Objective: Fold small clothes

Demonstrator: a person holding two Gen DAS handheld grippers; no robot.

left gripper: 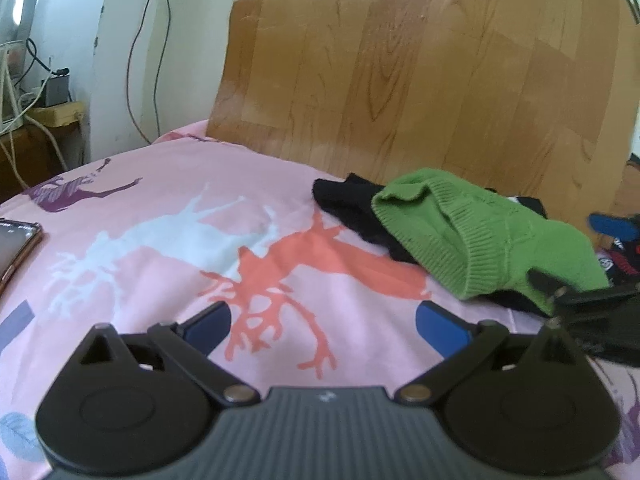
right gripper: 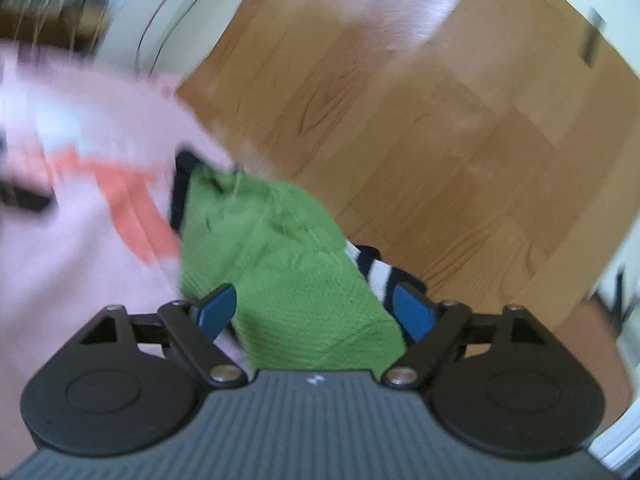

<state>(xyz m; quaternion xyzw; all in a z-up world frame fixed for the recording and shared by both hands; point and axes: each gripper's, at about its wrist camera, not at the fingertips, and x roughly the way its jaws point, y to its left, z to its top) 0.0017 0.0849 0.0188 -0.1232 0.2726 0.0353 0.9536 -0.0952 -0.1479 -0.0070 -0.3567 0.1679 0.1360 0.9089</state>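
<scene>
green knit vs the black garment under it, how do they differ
The green knit is bright and ribbed at its hem; the black garment is dark, with no texture that shows. The green knit lies on top, bunched and mostly in view; the black garment sits beneath it, with only its edges poking out. Both lie crumpled and unfolded on the pink sheet.

Green garment (left gripper: 492, 236): ribbed knit cloth, matt. Black garment (left gripper: 352, 208) at its 9 o'clock: matt cloth. Bed sheet (left gripper: 160, 248): smooth printed cloth. Floor (left gripper: 400, 60): wood-grain, slightly glossy. Left claw (left gripper: 324, 326): matt black plastic, metal pivot pins.
</scene>
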